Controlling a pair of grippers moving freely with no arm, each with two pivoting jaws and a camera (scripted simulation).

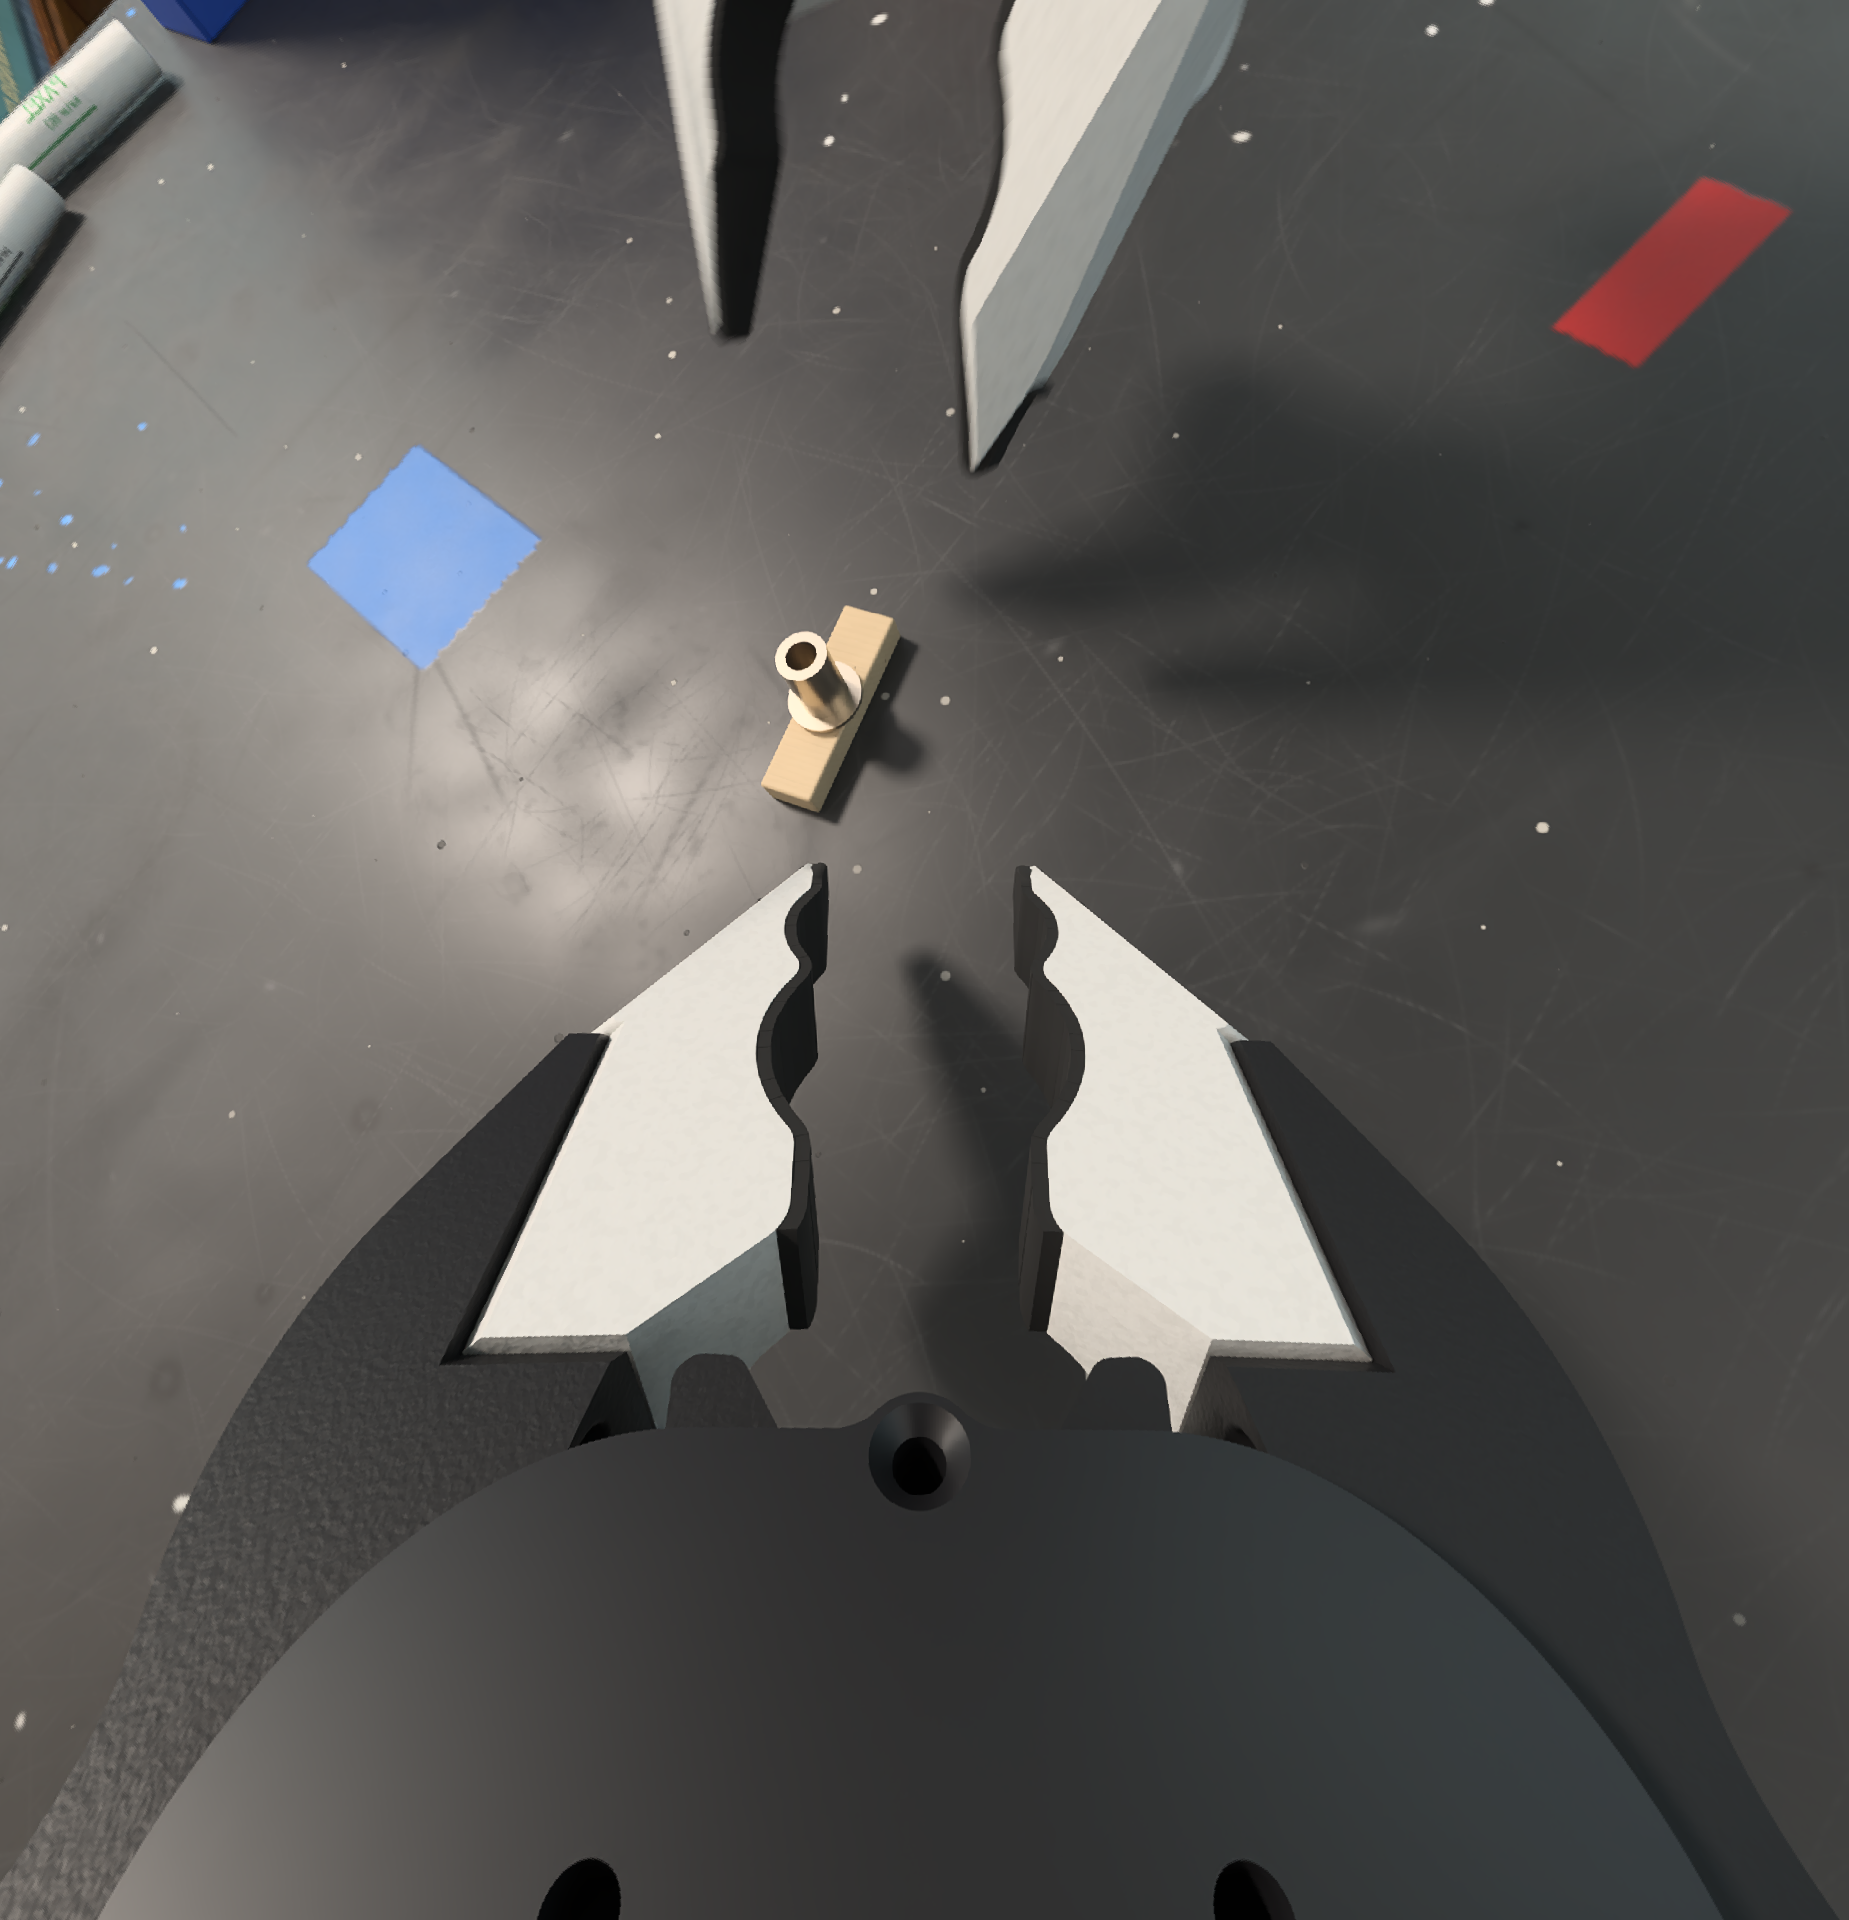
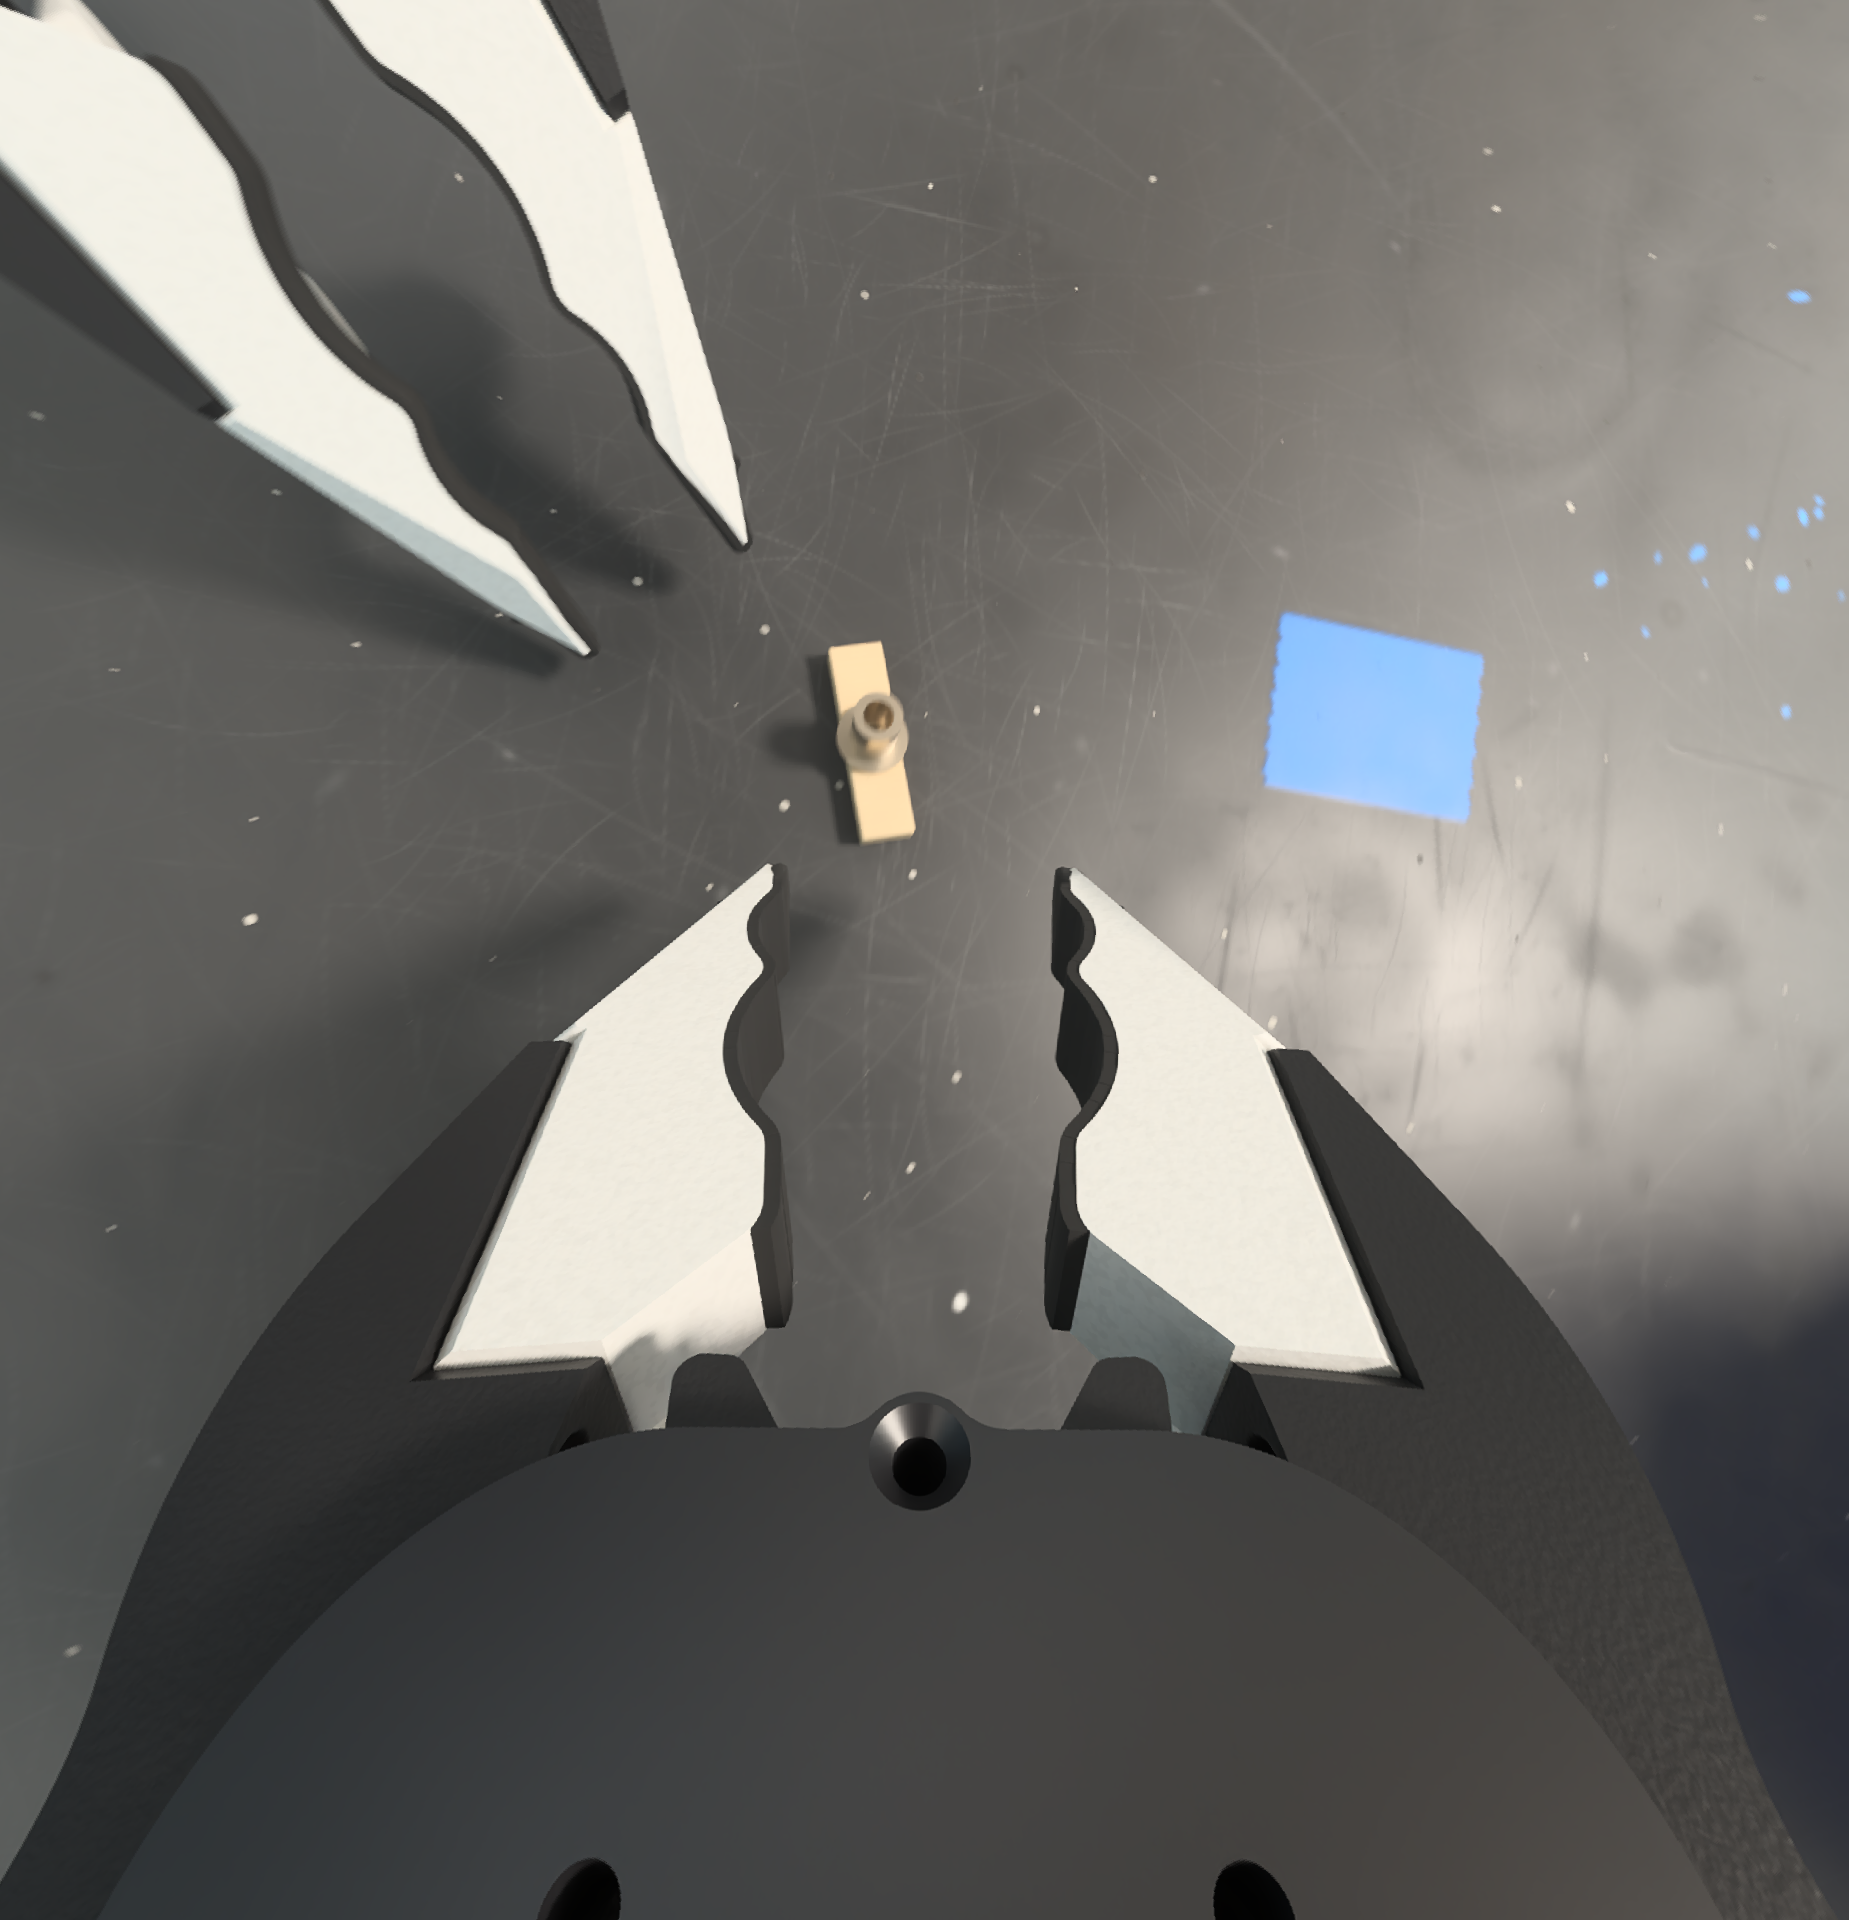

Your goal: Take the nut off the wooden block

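A small pale wooden block (image 1: 795, 774) lies flat on the dark table. A metal nut (image 1: 811, 681) with a tall hollow barrel stands upright on its middle. Both also show in the right wrist view, block (image 2: 878, 816) and nut (image 2: 872, 730). My left gripper (image 1: 918, 873) is open and empty, above and just short of the block. My right gripper (image 2: 915, 878) is open and empty, also above and just short of the block. The right gripper (image 1: 858, 400) shows at the top of the left wrist view, and the left gripper (image 2: 665, 597) at the top left of the right wrist view.
A blue square patch (image 1: 423, 556) lies on the table left of the block; it also shows in the right wrist view (image 2: 1372, 727). A red strip (image 1: 1673, 270) lies far right. White marker pens (image 1: 37, 156) and a blue box corner (image 1: 198, 16) are at the far left edge.
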